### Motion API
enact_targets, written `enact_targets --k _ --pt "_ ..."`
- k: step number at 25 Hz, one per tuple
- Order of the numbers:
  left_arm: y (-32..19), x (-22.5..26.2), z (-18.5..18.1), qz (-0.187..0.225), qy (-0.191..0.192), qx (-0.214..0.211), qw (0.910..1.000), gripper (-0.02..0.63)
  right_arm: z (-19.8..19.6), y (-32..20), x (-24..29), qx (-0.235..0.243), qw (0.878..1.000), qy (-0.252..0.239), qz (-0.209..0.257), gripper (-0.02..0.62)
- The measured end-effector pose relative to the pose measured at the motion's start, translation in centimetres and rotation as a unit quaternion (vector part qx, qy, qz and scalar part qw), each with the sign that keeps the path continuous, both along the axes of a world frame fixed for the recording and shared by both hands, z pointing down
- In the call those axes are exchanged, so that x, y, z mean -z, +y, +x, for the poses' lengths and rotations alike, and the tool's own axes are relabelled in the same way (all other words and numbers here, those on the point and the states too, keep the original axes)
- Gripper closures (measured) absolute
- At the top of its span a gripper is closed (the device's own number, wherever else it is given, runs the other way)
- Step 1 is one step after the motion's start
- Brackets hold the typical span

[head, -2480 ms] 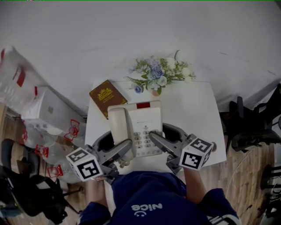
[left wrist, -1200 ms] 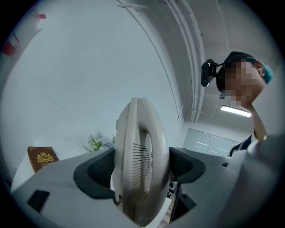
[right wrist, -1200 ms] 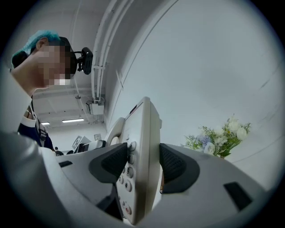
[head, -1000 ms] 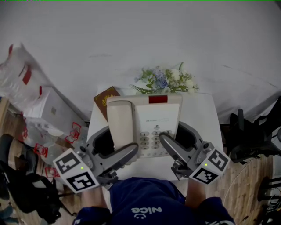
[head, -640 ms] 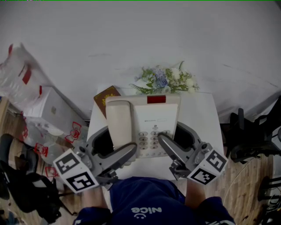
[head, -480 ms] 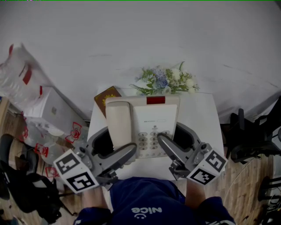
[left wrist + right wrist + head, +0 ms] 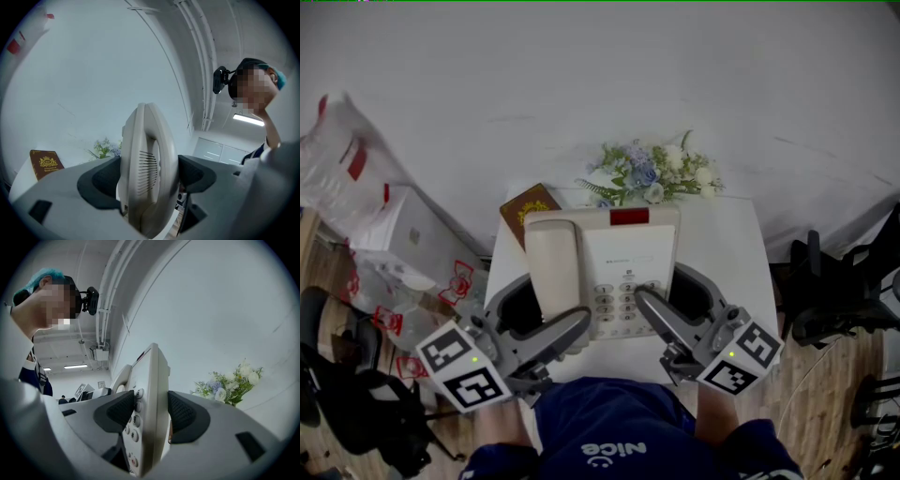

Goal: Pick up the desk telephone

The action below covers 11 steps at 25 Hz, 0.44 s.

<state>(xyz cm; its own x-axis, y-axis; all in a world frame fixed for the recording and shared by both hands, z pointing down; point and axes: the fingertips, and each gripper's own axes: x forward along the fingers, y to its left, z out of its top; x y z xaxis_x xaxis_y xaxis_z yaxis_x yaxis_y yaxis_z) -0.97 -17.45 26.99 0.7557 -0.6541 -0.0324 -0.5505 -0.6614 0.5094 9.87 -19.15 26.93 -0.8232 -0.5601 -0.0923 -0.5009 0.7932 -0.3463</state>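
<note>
The cream desk telephone, with its handset in the cradle and a red strip at its far end, is held above the white table. My left gripper is shut on its handset side. In the left gripper view the handset sits edge-on, with the left gripper pressing a dark pad on each side of it. My right gripper is shut on the keypad side. In the right gripper view the phone body and its buttons are clamped in the right gripper.
A brown book lies at the table's far left corner, partly hidden by the phone. A bunch of flowers lies along the far edge. Plastic bags are piled on the left, and a black chair stands on the right.
Since the earliest frame both grippers have raised the telephone off the table, so it looks larger and covers part of the book. Over the last second it has barely moved.
</note>
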Motion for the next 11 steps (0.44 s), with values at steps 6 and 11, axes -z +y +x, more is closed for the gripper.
enact_targets --k 6,11 --pt "0.13 -0.09 -0.04 -0.001 0.001 0.002 1.0 0.225 -0.05 0.09 -0.11 0.001 1.0 -0.001 -0.001 0.351" --pt "-0.04 -0.16 -0.29 0.002 0.004 0.005 1.0 0.225 -0.29 -0.12 -0.09 0.003 1.0 0.003 0.001 0.351"
